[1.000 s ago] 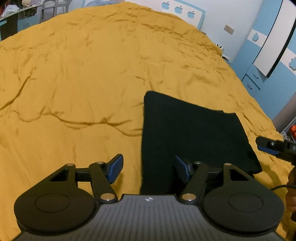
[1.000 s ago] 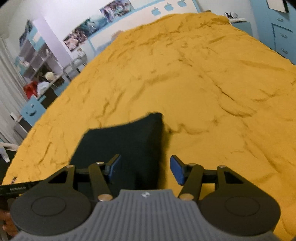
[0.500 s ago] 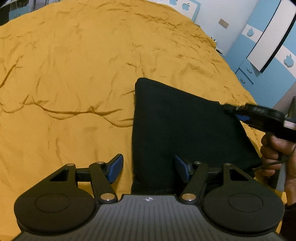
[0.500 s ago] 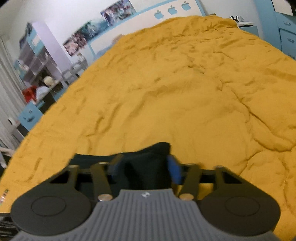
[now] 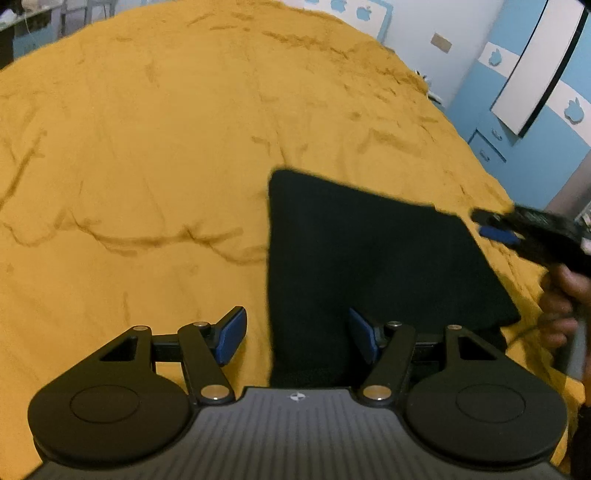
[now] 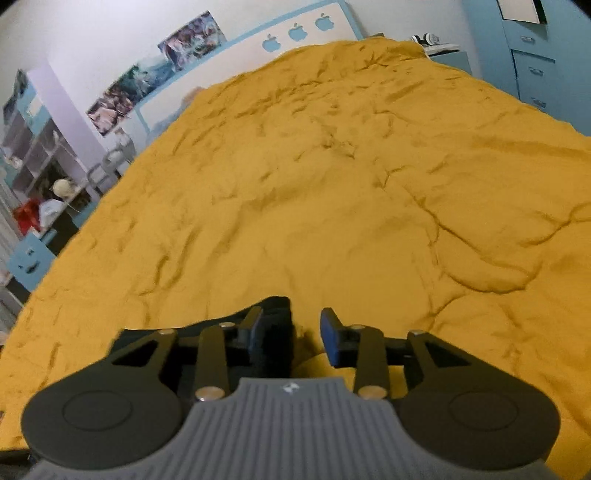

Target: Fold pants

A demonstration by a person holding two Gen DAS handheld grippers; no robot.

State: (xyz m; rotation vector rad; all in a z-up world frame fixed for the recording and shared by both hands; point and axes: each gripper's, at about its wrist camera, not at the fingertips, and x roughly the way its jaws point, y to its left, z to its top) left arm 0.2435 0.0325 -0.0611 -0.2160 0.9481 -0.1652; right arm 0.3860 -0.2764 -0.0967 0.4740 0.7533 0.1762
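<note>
The black pants (image 5: 369, 251) lie folded into a flat rectangle on the yellow bedspread (image 5: 147, 147). My left gripper (image 5: 297, 338) is open and hovers over the near left edge of the pants, one blue pad over the cloth and one over the bedspread. My right gripper (image 5: 495, 229) is at the far right corner. In the right wrist view its jaws (image 6: 291, 336) are opening. The corner of the pants (image 6: 275, 314) still sits between them against the left pad, and the right pad stands clear of it.
The rumpled yellow bedspread (image 6: 369, 184) stretches far ahead and to both sides. A blue wardrobe (image 5: 535, 92) stands to the right, and a headboard with apple shapes (image 6: 295, 33) is at the far end. Shelves (image 6: 33, 147) stand left. A person's hand (image 5: 561, 295) holds the right gripper.
The right gripper moved in to the far right corner of the pants, closed on it, and has now parted its jaws. The left gripper has stayed open and nearly still.
</note>
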